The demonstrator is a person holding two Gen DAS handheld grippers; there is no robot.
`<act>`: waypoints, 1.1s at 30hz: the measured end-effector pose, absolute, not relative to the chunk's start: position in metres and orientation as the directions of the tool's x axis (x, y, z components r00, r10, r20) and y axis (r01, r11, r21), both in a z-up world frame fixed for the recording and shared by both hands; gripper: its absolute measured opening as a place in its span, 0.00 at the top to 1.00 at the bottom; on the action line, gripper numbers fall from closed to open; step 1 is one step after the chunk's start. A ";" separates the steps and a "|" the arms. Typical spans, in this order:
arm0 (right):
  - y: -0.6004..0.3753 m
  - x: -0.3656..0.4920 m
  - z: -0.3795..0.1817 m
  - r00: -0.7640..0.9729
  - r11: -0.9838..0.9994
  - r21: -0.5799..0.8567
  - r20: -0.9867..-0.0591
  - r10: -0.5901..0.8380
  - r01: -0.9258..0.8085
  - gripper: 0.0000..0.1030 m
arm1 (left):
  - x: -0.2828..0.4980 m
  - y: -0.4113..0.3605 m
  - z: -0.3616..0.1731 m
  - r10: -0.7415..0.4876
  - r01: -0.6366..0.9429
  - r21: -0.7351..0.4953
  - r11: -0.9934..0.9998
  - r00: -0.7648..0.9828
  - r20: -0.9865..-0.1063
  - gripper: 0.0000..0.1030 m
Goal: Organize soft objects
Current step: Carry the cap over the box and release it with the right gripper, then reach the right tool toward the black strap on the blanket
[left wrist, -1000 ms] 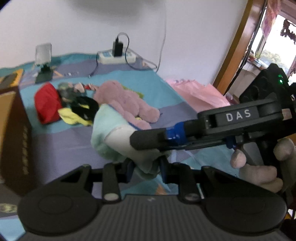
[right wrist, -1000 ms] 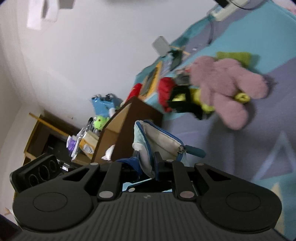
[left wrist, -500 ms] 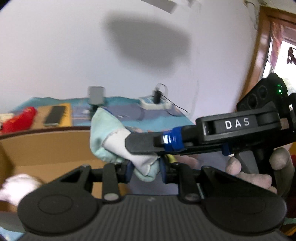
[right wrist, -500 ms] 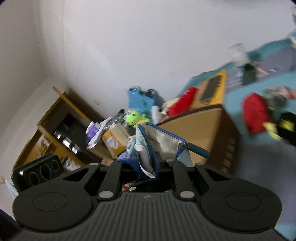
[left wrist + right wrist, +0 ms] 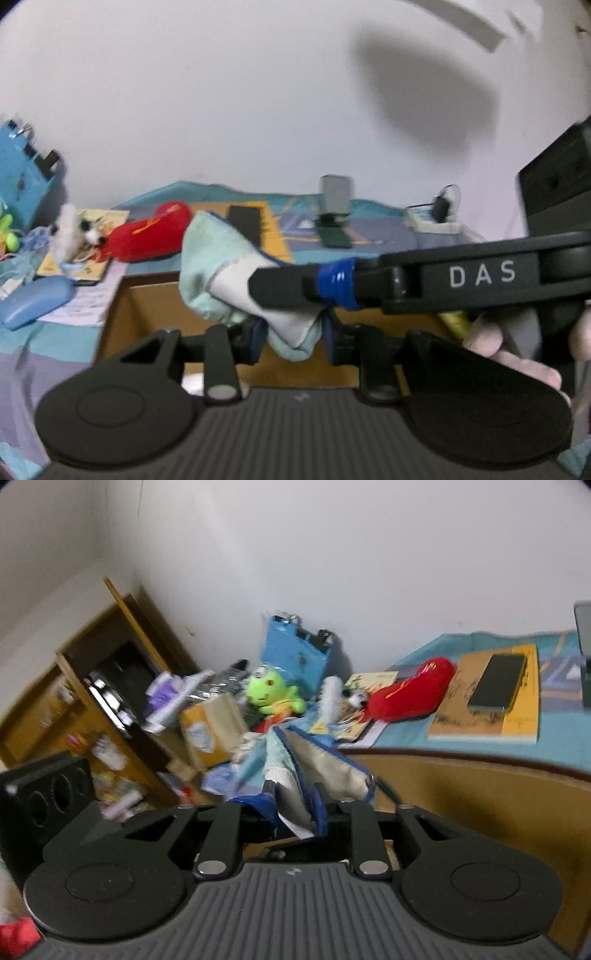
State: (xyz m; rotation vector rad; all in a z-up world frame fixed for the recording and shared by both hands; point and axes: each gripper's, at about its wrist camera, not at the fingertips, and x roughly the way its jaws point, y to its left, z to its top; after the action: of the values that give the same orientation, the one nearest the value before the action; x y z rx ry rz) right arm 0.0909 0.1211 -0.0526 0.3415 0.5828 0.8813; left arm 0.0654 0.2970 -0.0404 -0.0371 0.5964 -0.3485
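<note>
I hold a soft pale-green fabric pouch with blue piping and a whitish lining (image 5: 229, 273) between both tools, lifted above the open brown cardboard box (image 5: 147, 295) that stands on the teal and purple patterned bedspread (image 5: 22, 343). My left gripper (image 5: 291, 334) has the pouch's lower corner between its blue-padded fingers; its jaws are opening, yet the cloth is still pinched there and has not dropped. My right gripper (image 5: 293, 806) comes in from the side, its black finger with blue tape lying across the pouch in the left wrist view, and my right hand (image 5: 513, 354) shows behind its handle. In the right wrist view its jaws sit close on the pouch's rim beside the zip; they too are opening, with the fabric still between the pads. Past the box, a red plush cushion (image 5: 410, 690) lies on the bedspread next to an orange book with a dark phone on top (image 5: 491, 698). Further left a bright green frog plush (image 5: 271, 692) sits in front of a blue bag (image 5: 295, 646), and a small white fluffy toy (image 5: 70, 229) lies near the red cushion. A light blue oval case (image 5: 35, 301) rests just left of the box. The frames are blurred.
</note>
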 end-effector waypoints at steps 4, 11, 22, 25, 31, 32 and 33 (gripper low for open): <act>0.138 0.099 -0.055 0.580 0.689 0.408 -0.373 0.724 -0.599 0.92 | 0.092 0.310 -0.063 -0.252 0.248 -0.090 0.965 0.768 -0.589 0.59; 0.125 0.102 -0.063 0.625 0.736 0.432 -0.393 0.674 -0.521 0.92 | 0.094 0.328 -0.078 -0.228 0.202 -0.116 0.972 0.728 -0.646 0.57; 0.081 0.068 -0.071 0.709 0.795 0.484 -0.410 0.574 -0.365 0.90 | 0.076 0.297 -0.063 -0.140 0.160 -0.036 0.987 0.706 -0.694 0.56; 0.070 0.058 -0.073 0.727 0.807 0.496 -0.418 0.545 -0.321 0.90 | 0.072 0.283 -0.059 -0.106 0.153 0.003 0.988 0.698 -0.708 0.52; 0.042 0.043 -0.076 0.726 0.808 0.522 -0.439 0.529 -0.273 0.89 | 0.062 0.254 -0.051 -0.066 0.133 0.038 0.990 0.693 -0.718 0.47; 0.037 0.040 -0.076 0.726 0.810 0.521 -0.443 0.527 -0.270 0.89 | 0.060 0.248 -0.050 -0.055 0.131 0.050 0.990 0.691 -0.720 0.47; 0.031 0.036 -0.076 0.726 0.813 0.518 -0.446 0.523 -0.267 0.89 | 0.058 0.243 -0.049 -0.049 0.132 0.059 0.990 0.691 -0.721 0.47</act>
State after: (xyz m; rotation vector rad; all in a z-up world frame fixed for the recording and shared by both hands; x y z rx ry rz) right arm 0.0364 0.0308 -0.0761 0.4430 0.6166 0.4517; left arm 0.0579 0.2427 -0.0488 0.1088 0.8021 -0.1015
